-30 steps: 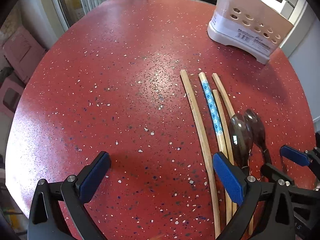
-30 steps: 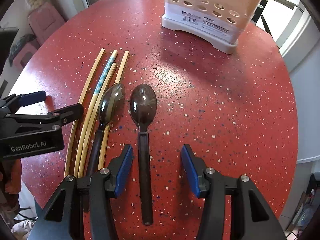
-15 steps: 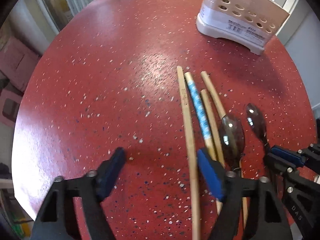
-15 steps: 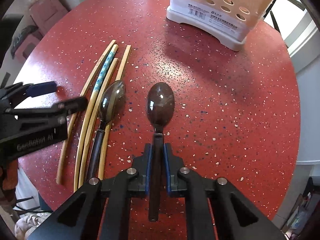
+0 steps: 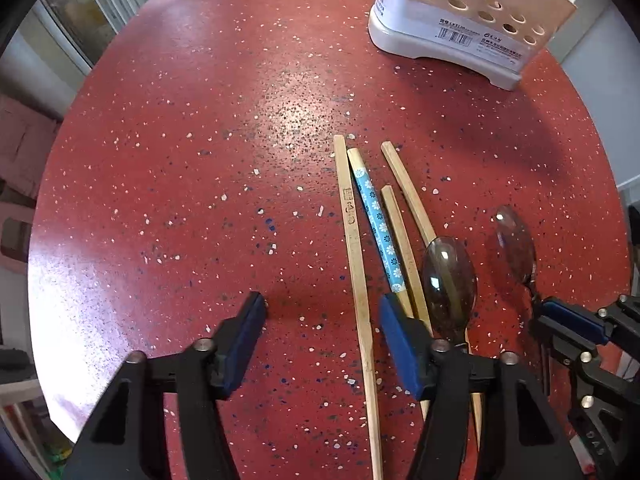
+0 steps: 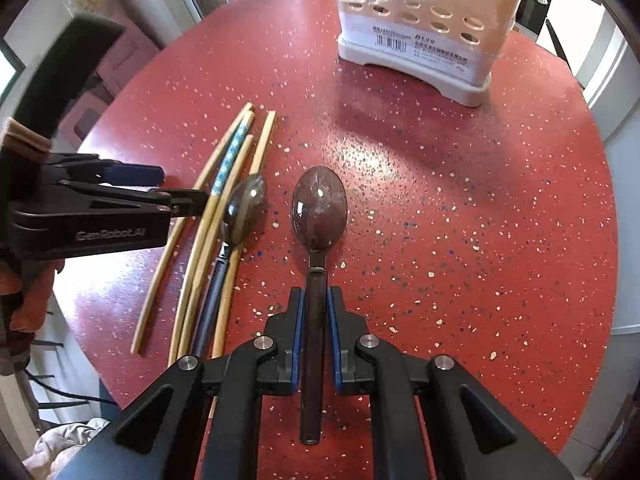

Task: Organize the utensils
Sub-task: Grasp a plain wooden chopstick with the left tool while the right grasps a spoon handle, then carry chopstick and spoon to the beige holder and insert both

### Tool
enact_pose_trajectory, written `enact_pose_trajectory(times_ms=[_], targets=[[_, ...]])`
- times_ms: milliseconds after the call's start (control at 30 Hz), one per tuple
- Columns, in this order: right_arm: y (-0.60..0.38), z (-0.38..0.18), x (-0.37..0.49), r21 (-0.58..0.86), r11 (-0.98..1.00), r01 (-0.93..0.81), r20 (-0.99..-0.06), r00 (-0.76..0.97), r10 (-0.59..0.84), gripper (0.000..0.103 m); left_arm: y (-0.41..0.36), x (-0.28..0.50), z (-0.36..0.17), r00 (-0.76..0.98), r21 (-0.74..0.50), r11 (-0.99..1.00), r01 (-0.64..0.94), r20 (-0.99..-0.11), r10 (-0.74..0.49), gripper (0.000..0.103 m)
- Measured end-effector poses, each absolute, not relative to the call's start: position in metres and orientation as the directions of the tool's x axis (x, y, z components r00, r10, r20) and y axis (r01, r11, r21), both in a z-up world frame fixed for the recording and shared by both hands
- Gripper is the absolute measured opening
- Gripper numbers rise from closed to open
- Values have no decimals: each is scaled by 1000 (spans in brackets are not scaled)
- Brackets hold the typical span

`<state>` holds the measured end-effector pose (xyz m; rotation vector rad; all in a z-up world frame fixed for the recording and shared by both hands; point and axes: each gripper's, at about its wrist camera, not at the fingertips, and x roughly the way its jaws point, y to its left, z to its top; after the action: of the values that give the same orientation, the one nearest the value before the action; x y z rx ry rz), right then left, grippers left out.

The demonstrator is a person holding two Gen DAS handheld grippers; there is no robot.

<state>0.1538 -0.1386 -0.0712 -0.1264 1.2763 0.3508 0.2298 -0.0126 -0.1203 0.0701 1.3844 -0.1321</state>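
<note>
We see the right gripper (image 6: 316, 344) clamped on a dark, glossy spoon (image 6: 318, 216); the left gripper (image 5: 322, 336) gapes wide, holding nothing.

dark spoon (image 6: 318, 216) clamped, chopsticks (image 5: 356, 248) lying flat

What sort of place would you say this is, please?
Probably a home kitchen or dining corner: a round red speckled table holds chopsticks, spoons and a perforated utensil holder.
</note>
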Motion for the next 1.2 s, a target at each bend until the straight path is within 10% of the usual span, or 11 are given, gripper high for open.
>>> enact_pose_trajectory(times_ms=[33,67,1200], targets=[[-142,-69,153,103,940,-326,-949,252,191,12,-14,230,-117,192,-28,988,151,-980,-57,40],[-144,-66,153,104,940,-324,-946,258,194,12,-14,230,-117,191,-34,986,162,-980,-65,35],[-216,82,195,280,922,-265,-662,643,386,12,-1,264,77,766,-368,905,214,-511,-389,34]])
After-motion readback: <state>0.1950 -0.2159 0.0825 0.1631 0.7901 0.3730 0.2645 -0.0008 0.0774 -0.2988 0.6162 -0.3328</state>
